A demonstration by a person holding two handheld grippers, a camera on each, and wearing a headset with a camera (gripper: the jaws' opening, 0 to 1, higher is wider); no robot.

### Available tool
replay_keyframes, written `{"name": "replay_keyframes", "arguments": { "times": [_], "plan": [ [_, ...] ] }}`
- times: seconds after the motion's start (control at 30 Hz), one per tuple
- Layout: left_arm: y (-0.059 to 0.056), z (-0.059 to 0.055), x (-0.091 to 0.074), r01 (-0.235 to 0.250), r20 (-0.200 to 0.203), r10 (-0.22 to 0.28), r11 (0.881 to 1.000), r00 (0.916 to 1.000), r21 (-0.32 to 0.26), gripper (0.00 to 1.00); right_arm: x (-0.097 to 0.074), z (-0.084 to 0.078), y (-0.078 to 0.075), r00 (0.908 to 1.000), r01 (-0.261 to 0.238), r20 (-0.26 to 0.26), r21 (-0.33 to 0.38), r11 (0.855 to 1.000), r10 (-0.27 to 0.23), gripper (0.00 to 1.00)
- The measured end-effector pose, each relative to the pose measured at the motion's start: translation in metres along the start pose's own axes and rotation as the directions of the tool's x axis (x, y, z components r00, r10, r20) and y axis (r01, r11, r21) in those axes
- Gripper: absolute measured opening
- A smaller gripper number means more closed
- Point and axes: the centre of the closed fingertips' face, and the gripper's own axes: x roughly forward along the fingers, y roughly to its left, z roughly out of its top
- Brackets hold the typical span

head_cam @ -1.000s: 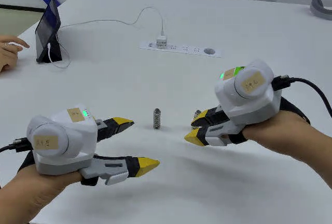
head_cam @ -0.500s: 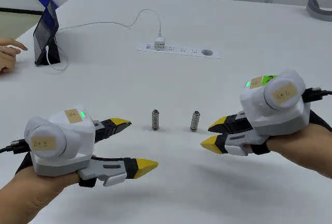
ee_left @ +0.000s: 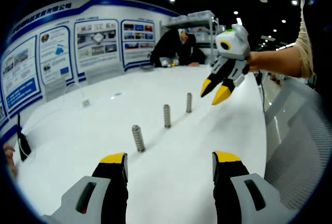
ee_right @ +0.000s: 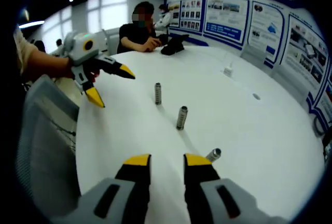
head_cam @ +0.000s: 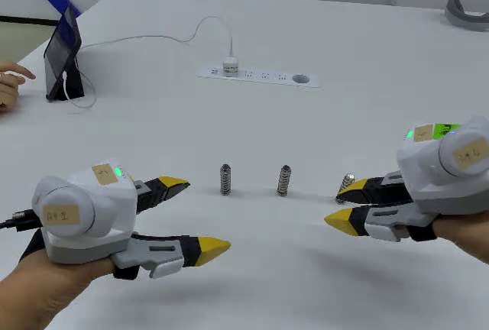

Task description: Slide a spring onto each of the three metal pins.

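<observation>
While three coiled metal springs (head_cam: 283,180) stand on the white tabletop (head_cam: 252,284), the right gripper (head_cam: 344,204) could topple the nearest. Its jaws and the left gripper (head_cam: 200,215) jaws gape empty.

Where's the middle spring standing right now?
In the head view, the middle spring stands upright on the white table, between the left spring and the right spring beside the right gripper.

Metal springs (head_cam: 225,179), matt white table (head_cam: 344,131).
</observation>
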Motion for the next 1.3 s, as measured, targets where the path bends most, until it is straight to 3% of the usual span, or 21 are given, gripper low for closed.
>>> {"name": "replay_keyframes", "arguments": {
  "times": [0.3,0.6,1.3],
  "plan": [
    [0.000,-0.001,0.000,0.000,-0.004,0.000,1.000,1.0000,-0.001,0.68,-0.013,-0.011,-0.014,0.9987,0.044,0.023,0.030,0.999,-0.045,0.30],
    [0.001,-0.003,0.000,-0.002,-0.010,0.002,1.000,1.0000,-0.005,0.68,-0.018,-0.019,-0.020,0.9964,0.067,0.050,0.032,0.997,-0.069,0.40],
    [0.004,-0.009,-0.001,-0.013,-0.015,0.013,1.000,0.9998,-0.019,0.69,-0.026,-0.023,-0.025,0.9859,0.075,0.145,0.062,0.995,-0.084,0.59]
  ]
}}
